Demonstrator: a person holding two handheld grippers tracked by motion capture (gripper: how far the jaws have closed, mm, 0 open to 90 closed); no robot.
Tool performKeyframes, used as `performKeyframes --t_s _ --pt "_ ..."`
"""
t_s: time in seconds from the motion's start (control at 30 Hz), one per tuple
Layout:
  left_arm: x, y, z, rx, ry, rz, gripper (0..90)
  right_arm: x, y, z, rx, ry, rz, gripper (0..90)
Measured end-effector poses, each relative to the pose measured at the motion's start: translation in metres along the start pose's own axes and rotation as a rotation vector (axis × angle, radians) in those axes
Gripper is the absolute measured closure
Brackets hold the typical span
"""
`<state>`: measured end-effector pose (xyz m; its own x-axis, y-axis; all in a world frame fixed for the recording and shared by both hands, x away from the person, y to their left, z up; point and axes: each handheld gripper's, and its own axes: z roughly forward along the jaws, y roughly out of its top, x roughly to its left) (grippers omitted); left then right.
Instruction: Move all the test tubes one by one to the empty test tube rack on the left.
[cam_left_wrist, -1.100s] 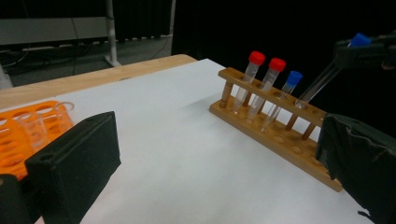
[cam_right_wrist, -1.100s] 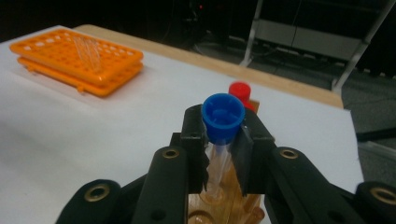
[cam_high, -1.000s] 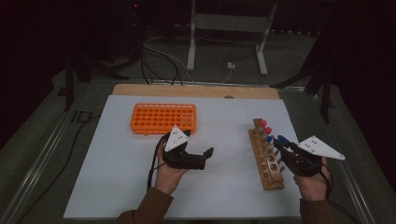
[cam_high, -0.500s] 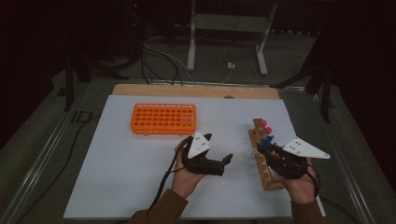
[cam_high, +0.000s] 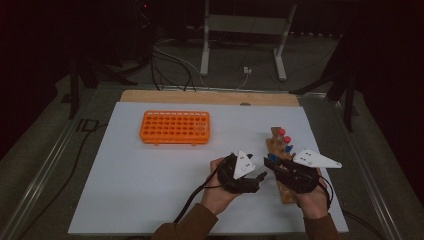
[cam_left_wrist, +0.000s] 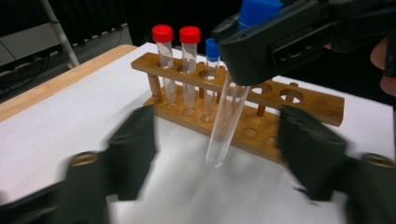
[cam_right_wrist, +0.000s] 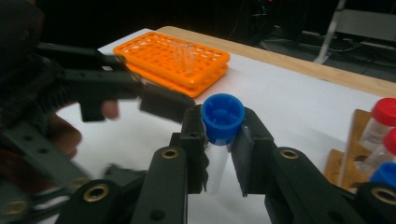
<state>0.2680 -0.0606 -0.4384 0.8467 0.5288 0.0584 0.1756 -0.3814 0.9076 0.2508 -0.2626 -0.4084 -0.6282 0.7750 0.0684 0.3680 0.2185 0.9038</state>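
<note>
My right gripper (cam_right_wrist: 223, 126) is shut on a clear test tube with a blue cap (cam_right_wrist: 222, 116), gripping it just under the cap. It holds the tube upright beside the wooden rack (cam_left_wrist: 317, 105). That rack carries two red-capped tubes (cam_left_wrist: 162, 33) and one blue-capped tube (cam_left_wrist: 212, 49). My left gripper (cam_left_wrist: 219, 151) faces the held tube (cam_left_wrist: 226, 121) from the left. Its jaws have just been closing and stand on either side of the tube's lower end, with gaps still showing. In the high view both grippers (cam_high: 260, 179) meet at the near right.
An orange tube rack (cam_high: 175, 126) lies at the back left of the white mat (cam_high: 125, 190), with clear tubes standing in it (cam_right_wrist: 183, 55). A wooden strip (cam_high: 210, 97) edges the mat's far side. Cables trail from both grippers toward the near edge.
My left hand has moved right until its jaws reach the tube held by the right gripper, and its jaws have narrowed. The right hand has shifted slightly left along the wooden rack.
</note>
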Motion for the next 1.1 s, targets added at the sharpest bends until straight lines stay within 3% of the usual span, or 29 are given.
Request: performKeyframes --t_s 0.27,0.7,0.93,1.1 --pt "-0.004 0.002 0.008 0.011 -0.015 0.017 63.5 0.002 0.0 0.002 0.004 0.02 0.0 75.7" --pt "-0.005 0.001 0.011 -0.007 -0.03 0.019 77.3 0.0 -0.001 0.003 0.005 0.035 0.011 74.9" --pt "0.001 -0.001 0.011 0.0 -0.017 0.008 77.5 -0.004 0.001 -0.002 -0.03 0.042 0.03 49.6" --pt "0.008 -0.003 0.009 -0.004 0.0 -0.021 77.5 -0.008 0.002 -0.007 -0.071 0.007 0.045 35.6"
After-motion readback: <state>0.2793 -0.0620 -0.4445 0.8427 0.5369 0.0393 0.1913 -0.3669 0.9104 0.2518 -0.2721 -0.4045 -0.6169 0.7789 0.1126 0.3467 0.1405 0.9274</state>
